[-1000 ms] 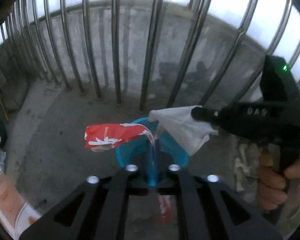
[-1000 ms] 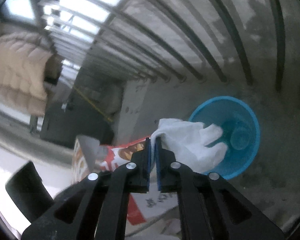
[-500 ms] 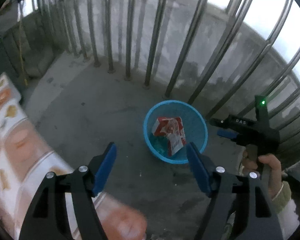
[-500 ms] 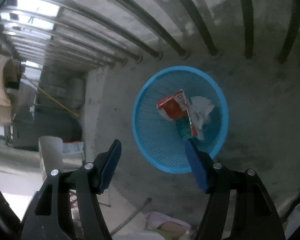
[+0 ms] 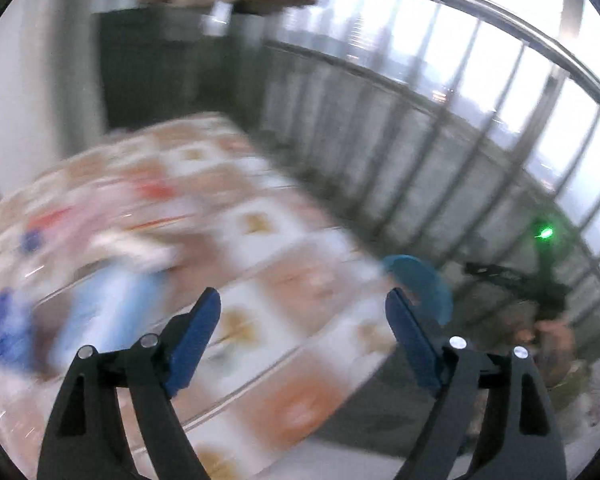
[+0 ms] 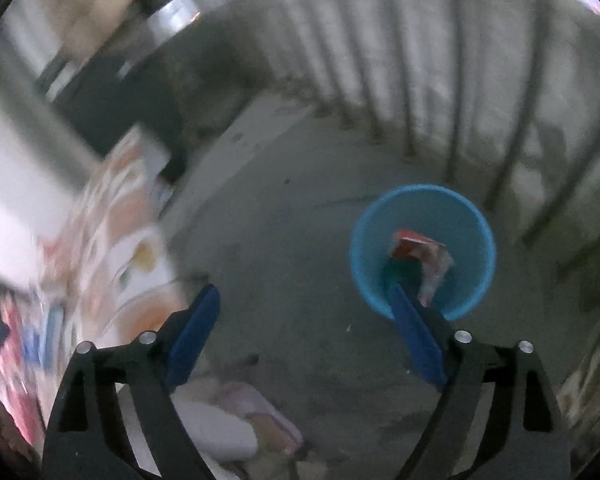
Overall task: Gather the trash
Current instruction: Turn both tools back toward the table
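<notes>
Both grippers, left [image 5: 302, 306] and right [image 6: 304, 300], have just been opened wide and nothing is held between the fingers. One red wrapper [image 6: 414, 246] and crumpled white paper [image 6: 434, 276] are now seen inside the blue bin [image 6: 476, 236] at 2 o'clock in the right view, so this drop is judged done. More litter [image 5: 112, 236] is blurred on the patterned tabletop [image 5: 292, 276] at 10 o'clock. Grey concrete floor [image 6: 284, 224] and metal railing [image 5: 440, 128] are shown.

Bare floor [image 6: 284, 248] between bench [image 6: 132, 216] and bin [image 6: 420, 200] is open. Railing [image 6: 452, 92] closes the far side just behind the bin; clutter [image 6: 236, 420] sits on the near floor.
</notes>
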Tool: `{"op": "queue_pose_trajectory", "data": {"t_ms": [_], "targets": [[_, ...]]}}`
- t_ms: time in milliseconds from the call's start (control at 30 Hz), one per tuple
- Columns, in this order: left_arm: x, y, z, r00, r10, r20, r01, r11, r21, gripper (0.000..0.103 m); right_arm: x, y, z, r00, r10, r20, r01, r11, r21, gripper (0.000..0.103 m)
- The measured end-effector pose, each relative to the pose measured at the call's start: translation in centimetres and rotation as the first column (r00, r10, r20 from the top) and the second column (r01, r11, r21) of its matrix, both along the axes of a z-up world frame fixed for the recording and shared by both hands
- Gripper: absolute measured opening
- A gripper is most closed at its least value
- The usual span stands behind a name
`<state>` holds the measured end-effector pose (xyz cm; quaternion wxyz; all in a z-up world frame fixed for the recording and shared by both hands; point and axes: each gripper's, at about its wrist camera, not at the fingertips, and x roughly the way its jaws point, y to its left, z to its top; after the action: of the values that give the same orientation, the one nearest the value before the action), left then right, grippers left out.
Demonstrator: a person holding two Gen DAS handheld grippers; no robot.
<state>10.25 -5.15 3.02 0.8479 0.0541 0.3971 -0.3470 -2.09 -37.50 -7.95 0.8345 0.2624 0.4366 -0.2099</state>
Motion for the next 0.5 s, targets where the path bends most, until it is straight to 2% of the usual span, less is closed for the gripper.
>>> {"op": "queue_pose_trajectory", "data": {"t_ms": [133,233,300,367,500], "targets": [[-1.8,8.4,-0.4,0.981,0.191,0.042,-0.192,0.981,0.016,0.083,4.6,6.8,1.5,0.983,0.169,-0.075,-0.176,0.98,-0.091,0.086],[-2.4,12.3,-1.2,0.959,0.28,0.032,-0.28,0.96,-0.009,0.083,7.1,11.9,2.7,0.953,0.295,-0.063,-0.301,0.942,-0.146,0.093],[-3.0,13.7,-1.7,0.949,0.314,0.02,-0.313,0.949,-0.039,0.083,8.4,15.0,3.5,0.928,0.37,-0.045,-0.373,0.913,-0.164,0.095],[-3.8,15.0,-1.9,0.942,0.336,0.017,-0.335,0.941,-0.056,0.083,9.8,18.7,3.7,0.887,0.458,-0.052,-0.459,0.87,-0.178,0.095],[-4.2,16.1,-2.2,0.941,0.337,0.029,-0.333,0.938,-0.095,0.083,11.5,23.6,3.5,0.825,0.558,-0.092,-0.564,0.8,-0.206,0.095]]}}
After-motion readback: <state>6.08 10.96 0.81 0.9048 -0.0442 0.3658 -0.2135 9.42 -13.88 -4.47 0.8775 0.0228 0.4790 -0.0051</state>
